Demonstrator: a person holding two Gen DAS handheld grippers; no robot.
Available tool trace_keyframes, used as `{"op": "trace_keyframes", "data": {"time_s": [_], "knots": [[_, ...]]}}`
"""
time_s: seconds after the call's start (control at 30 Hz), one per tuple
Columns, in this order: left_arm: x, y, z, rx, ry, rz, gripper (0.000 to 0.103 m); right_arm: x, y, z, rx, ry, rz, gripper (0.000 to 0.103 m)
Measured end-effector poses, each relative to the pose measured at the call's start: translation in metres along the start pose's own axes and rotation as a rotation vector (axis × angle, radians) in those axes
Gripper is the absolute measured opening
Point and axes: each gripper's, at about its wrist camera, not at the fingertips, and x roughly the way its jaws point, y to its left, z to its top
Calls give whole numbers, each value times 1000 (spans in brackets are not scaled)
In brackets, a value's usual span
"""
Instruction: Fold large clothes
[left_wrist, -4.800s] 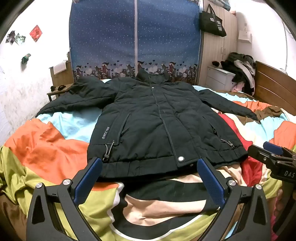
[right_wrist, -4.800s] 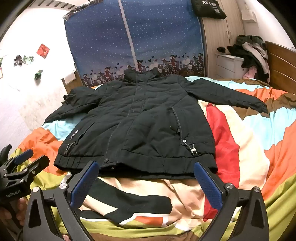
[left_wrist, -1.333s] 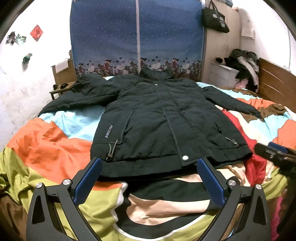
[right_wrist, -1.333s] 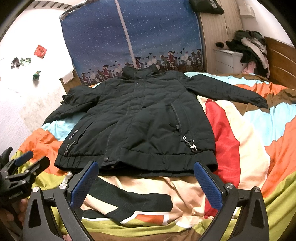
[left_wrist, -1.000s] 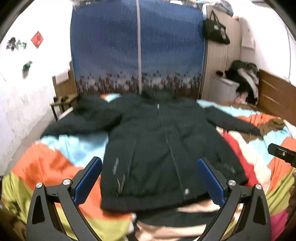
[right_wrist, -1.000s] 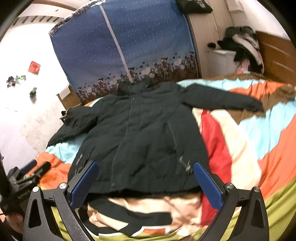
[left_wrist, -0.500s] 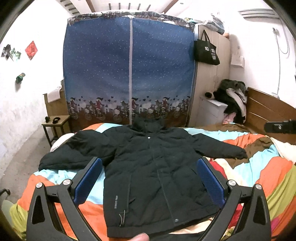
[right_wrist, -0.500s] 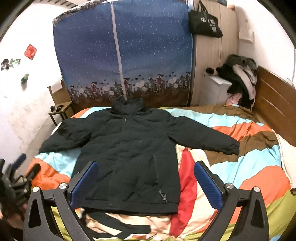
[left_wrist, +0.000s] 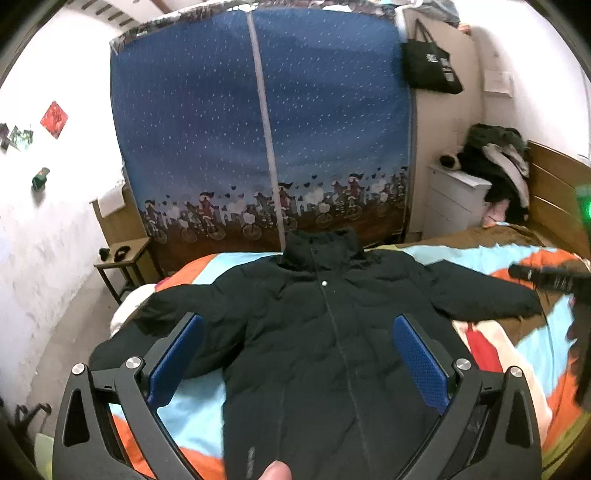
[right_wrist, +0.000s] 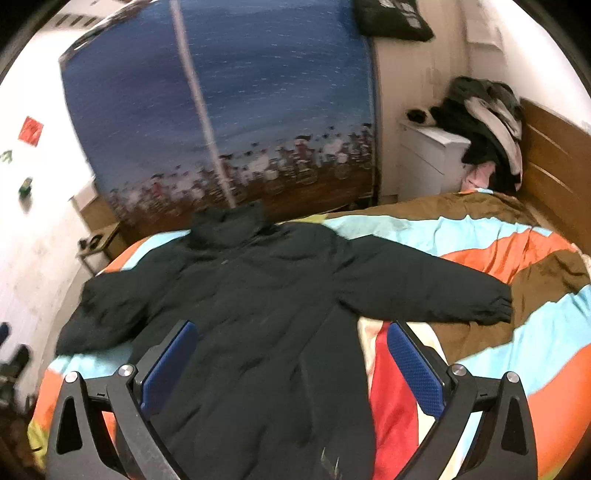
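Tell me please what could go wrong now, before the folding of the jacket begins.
The puffy black jacket may spring open after a fold. Its left sleeve lies near the bed edge and might slide off. Both hand-held grippers, left and right, are open above it, so a shallow pinch could slip.

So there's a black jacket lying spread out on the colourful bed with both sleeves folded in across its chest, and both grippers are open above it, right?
Not quite: the sleeves are not folded in. The right wrist view shows the black jacket spread flat on the colourful bed with each sleeve stretched out to its side. The rest holds: the left gripper and the right gripper are both open above it.
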Motion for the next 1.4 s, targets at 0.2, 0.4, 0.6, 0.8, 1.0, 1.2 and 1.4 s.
{"op": "trace_keyframes", "data": {"time_s": [0.2,0.4,0.6,0.8,1.0,1.2,1.4], "knots": [[104,-43,10,-35,65,-58,101,79,-72,-7,-28,-11,-131,103],[198,-119,4,31,81,-158,101,120,-154,-21,42,45,-198,103],[277,-176,-10,29,168,-221,100,148,-235,-38,172,114,-284,103],[338,-206,-21,10,232,-223,100,184,-324,-64,419,182,-309,103],[382,-215,-32,-37,326,-255,100,200,-379,-84,649,189,-229,103],[411,-231,-46,-31,420,-252,100,199,-411,-93,789,110,-180,103],[425,-243,-59,52,463,-191,102,196,-414,-94,846,71,-197,94]]}}
